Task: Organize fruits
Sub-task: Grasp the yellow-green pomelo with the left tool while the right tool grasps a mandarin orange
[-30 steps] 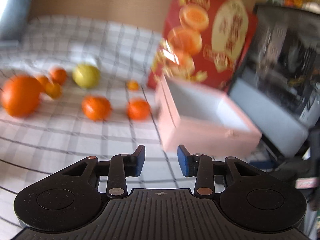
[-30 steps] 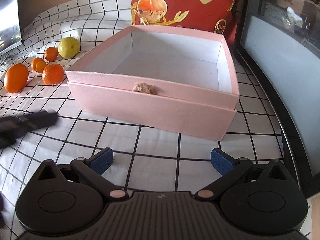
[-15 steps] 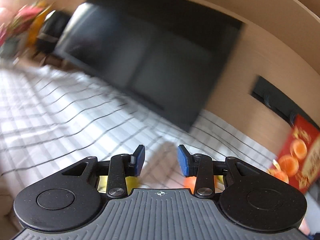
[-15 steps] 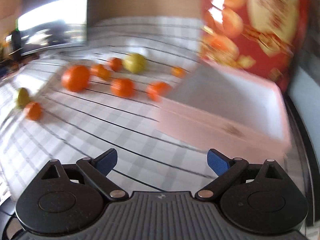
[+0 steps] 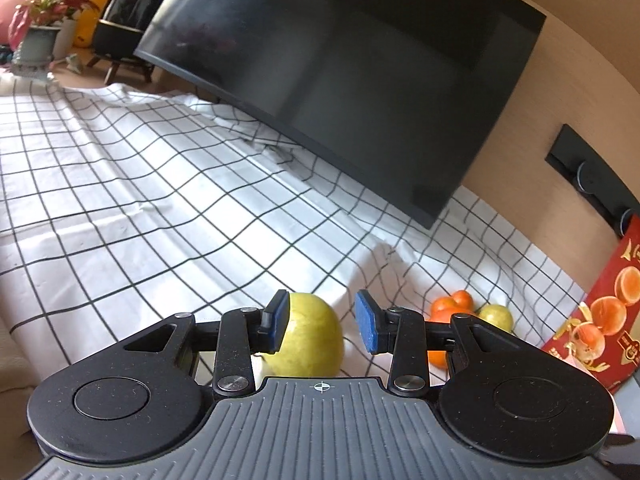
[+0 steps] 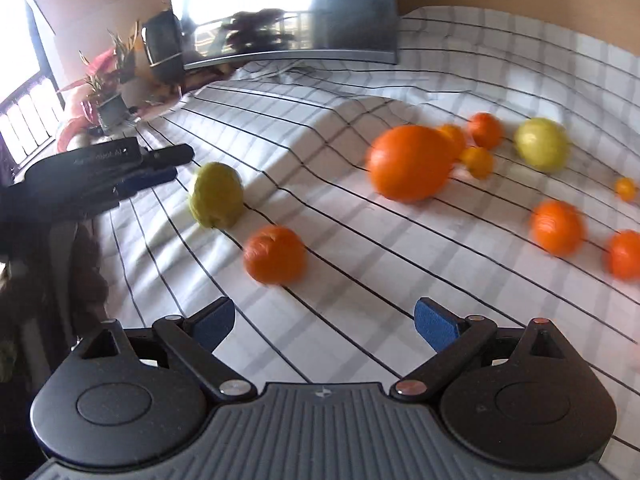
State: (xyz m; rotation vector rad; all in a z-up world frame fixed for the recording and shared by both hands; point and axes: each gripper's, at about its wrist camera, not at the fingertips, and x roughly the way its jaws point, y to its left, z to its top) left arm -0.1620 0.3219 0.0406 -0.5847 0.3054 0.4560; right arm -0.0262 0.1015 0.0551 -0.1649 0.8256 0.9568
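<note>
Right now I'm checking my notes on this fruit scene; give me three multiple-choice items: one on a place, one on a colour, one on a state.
1. In the left wrist view, the fruit nearest the left gripper lies: A) between and just beyond its fingertips B) in a box C) behind the monitor.
2. That fruit is: A) orange B) yellow-green C) red.
3. The right gripper is: A) shut on an orange B) shut, holding nothing C) open, holding nothing.

Answers: 1 A, it shows between the blue pads. 2 B, its skin is yellow-green. 3 C, only checked cloth between its wide-apart pads.

Bright daylight is seen on the checked cloth (image 5: 168,208). The left wrist view is sharp. The right wrist view is smeared by blur, mostly around the big orange (image 6: 410,163). Lines are bent near the edges, and window glare is thrown back by the dark screen (image 6: 280,12).
</note>
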